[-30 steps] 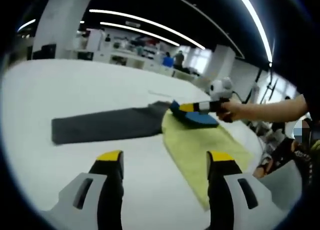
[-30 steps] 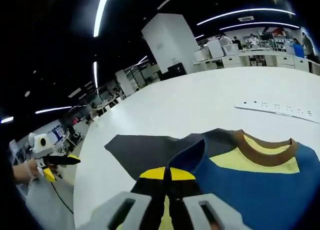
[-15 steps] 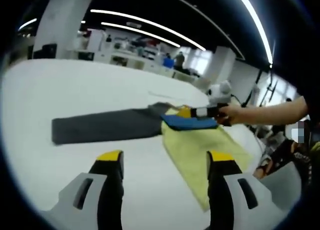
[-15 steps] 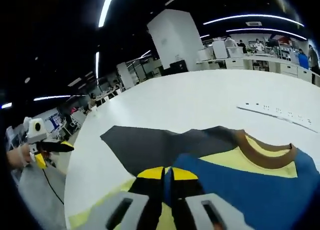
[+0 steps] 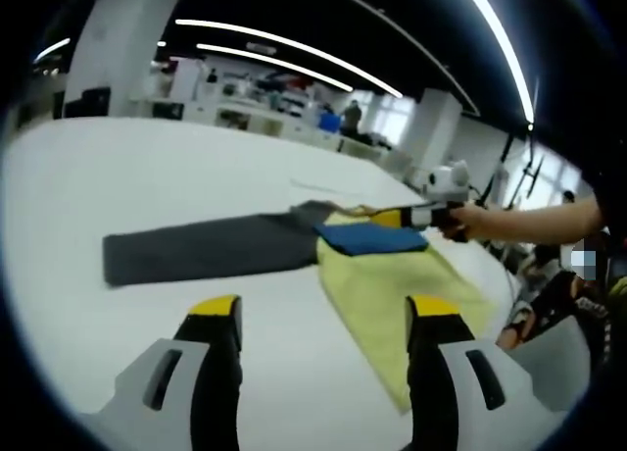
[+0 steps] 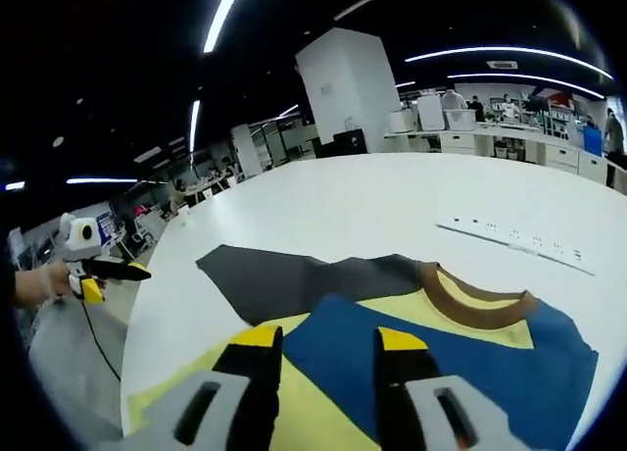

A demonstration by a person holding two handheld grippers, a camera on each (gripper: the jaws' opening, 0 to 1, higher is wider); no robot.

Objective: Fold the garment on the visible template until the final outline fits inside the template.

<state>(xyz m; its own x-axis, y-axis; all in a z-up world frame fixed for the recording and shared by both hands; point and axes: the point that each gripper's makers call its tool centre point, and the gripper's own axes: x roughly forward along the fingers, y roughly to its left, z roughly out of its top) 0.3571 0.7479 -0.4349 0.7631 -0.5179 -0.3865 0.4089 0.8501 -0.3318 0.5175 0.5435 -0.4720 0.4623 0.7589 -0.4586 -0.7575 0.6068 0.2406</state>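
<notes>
The right gripper (image 6: 328, 345) has just let go: its jaws, clamped on the blue sleeve (image 6: 392, 363) a second ago, now stand apart above it. That fold lies flat on the shirt (image 5: 392, 284), on the table (image 5: 147, 176). The left gripper (image 5: 323, 314) hangs open nearby.

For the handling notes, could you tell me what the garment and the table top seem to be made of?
Garment: soft knit fabric, probably cotton jersey; matte, lying limp in flat folds, with a ribbed-looking brown collar. Table: hard, smooth white board, likely laminate; faint sheen, no visible grain.
</notes>
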